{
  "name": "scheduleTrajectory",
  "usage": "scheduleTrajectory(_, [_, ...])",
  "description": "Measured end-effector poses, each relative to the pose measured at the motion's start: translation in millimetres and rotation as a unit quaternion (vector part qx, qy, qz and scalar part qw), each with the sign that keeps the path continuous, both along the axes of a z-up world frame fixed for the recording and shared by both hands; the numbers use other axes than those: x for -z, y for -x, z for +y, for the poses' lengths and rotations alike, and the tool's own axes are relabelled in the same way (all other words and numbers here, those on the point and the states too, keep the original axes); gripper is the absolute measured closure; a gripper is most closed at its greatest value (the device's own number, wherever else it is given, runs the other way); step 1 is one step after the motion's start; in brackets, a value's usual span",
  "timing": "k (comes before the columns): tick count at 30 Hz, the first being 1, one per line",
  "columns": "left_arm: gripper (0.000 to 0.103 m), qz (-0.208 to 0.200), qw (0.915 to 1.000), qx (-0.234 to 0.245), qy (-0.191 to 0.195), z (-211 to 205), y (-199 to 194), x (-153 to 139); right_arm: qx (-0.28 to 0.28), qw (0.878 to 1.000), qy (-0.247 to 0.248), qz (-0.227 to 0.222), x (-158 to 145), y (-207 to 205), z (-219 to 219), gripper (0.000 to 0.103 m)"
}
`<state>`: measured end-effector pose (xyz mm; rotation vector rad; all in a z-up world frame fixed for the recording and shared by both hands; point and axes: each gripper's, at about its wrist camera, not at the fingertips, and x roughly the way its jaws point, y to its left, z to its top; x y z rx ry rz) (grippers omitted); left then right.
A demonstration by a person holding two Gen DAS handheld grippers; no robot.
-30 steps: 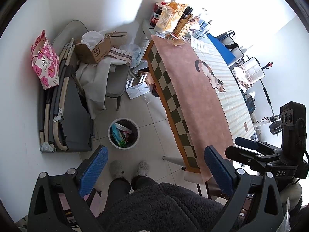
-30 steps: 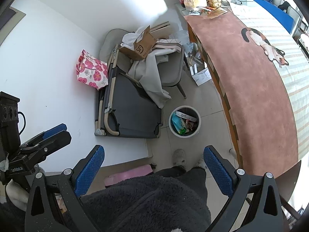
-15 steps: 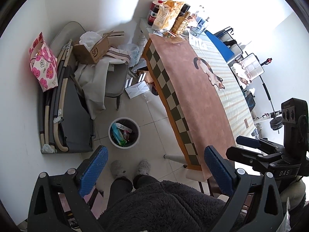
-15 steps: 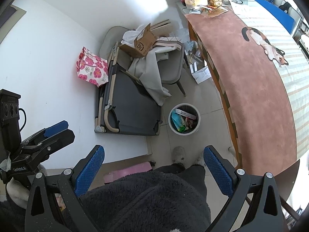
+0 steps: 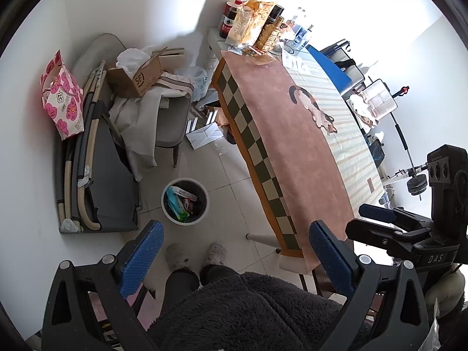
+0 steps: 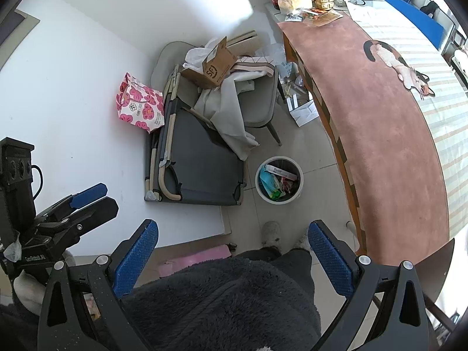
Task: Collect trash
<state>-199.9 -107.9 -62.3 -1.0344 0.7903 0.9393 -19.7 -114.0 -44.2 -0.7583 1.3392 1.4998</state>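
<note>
A white trash bin [image 5: 185,200] stands on the tiled floor beside the table, with wrappers and a box inside; it also shows in the right wrist view [image 6: 278,180]. My left gripper [image 5: 234,254] is open and empty, held high above the floor over my legs. My right gripper [image 6: 232,254] is open and empty too, at about the same height. Snack bags and wrappers [image 5: 254,26] lie at the far end of the long table [image 5: 295,146]. White paper [image 5: 204,136] lies on the floor under the table's edge.
A grey chair [image 5: 166,117] piled with cloth and a cardboard box [image 5: 137,76] stands by the wall. A folded cot [image 5: 96,175] and a pink flowered bag [image 5: 63,99] lean at the left. My slippered feet [image 5: 196,256] stand near the bin.
Both views have shifted slightly; the bin and table sit a little differently in frame. Both grippers stay open and empty.
</note>
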Motion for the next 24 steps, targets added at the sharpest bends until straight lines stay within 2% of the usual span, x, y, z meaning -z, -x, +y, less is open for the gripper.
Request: scheduleTrajectory(24, [0.001, -0.003, 0.9999, 0.009, -0.004, 5.0, -3.8, -6.7, 0.006, 1.000, -0.004, 0.004, -5.0, -3.6, -2.6, 0.000])
